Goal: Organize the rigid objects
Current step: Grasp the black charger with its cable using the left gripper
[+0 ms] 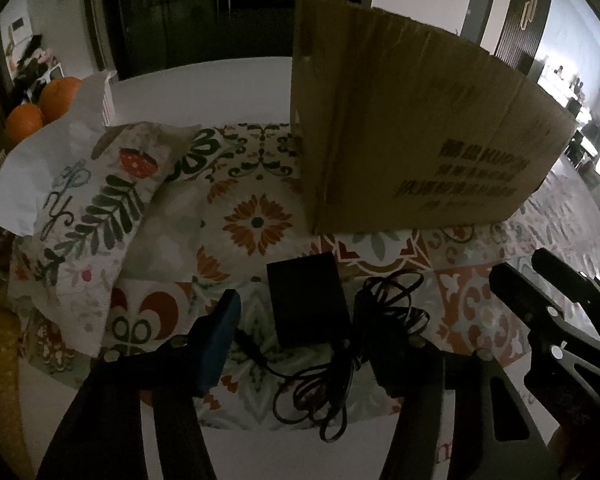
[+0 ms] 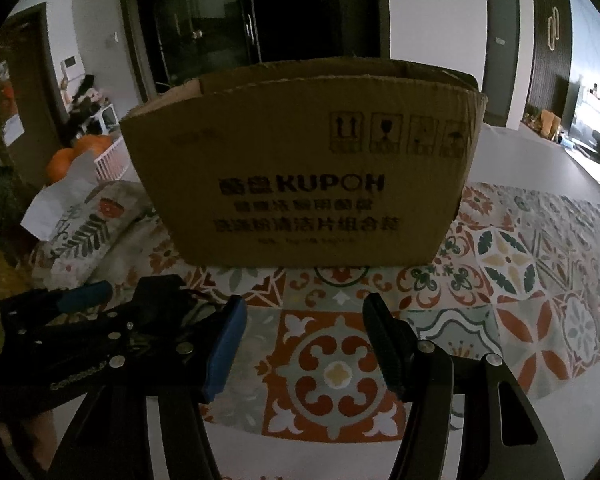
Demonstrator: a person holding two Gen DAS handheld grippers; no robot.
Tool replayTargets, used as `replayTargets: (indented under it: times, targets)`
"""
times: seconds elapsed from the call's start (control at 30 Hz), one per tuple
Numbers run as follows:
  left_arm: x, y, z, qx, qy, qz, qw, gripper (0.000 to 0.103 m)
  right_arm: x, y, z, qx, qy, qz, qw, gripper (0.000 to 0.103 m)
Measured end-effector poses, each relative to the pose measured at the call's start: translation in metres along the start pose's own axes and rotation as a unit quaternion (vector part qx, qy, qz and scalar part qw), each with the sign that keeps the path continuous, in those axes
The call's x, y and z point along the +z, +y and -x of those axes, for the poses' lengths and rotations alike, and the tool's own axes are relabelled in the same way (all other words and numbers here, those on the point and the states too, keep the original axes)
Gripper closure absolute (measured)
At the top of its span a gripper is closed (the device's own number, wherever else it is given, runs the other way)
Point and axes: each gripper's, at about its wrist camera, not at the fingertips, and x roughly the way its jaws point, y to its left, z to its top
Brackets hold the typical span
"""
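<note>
The black power adapter [image 1: 306, 298] lies on the patterned cloth [image 1: 256, 220] of the worktop, just in front of the cardboard box [image 1: 412, 120], its tangled cord [image 1: 356, 344] trailing toward the camera; the left hand-held gripper [image 1: 306, 344] hangs over it with jaws apart, straddling block and cord; likely the pickup comes next, so close on the block's flat sides, not the loose cord, which could snag on lifting; the right hand-held gripper [image 2: 304, 344] is spread and holds nothing, facing the box.
</note>
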Motion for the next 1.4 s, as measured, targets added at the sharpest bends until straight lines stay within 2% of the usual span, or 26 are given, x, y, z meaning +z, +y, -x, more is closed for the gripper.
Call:
replayTargets:
  times: [0.4,0.57,0.83,1.17,1.27,1.4]
  targets:
    - [0.005,-0.007,-0.014,0.003,0.006,0.008,1.0,0.047,-0.004,-0.006,-0.012,0.002,0.015,-0.011,1.0,0.042]
    - [0.008,-0.008,-0.021,-0.012,0.013,0.023,0.9996,0.053,-0.004,-0.005,-0.013,-0.002,0.019,-0.011,1.0,0.042]
    - [0.014,-0.006,-0.025,-0.03,0.025,0.046,0.9982,0.054,-0.003,0.0,-0.019,-0.003,0.026,-0.005,1.0,0.042]
    - [0.024,-0.012,-0.029,-0.015,0.036,0.015,0.9991,0.062,-0.006,0.004,-0.027,0.003,0.045,-0.01,0.999,0.042]
    - [0.02,-0.01,-0.025,-0.026,0.033,0.02,0.9989,0.062,-0.006,0.003,-0.024,0.005,0.045,-0.012,0.999,0.042]
    - [0.01,-0.004,-0.015,-0.061,0.014,0.038,0.9973,0.062,-0.008,0.005,-0.018,0.01,0.041,-0.006,0.999,0.042]
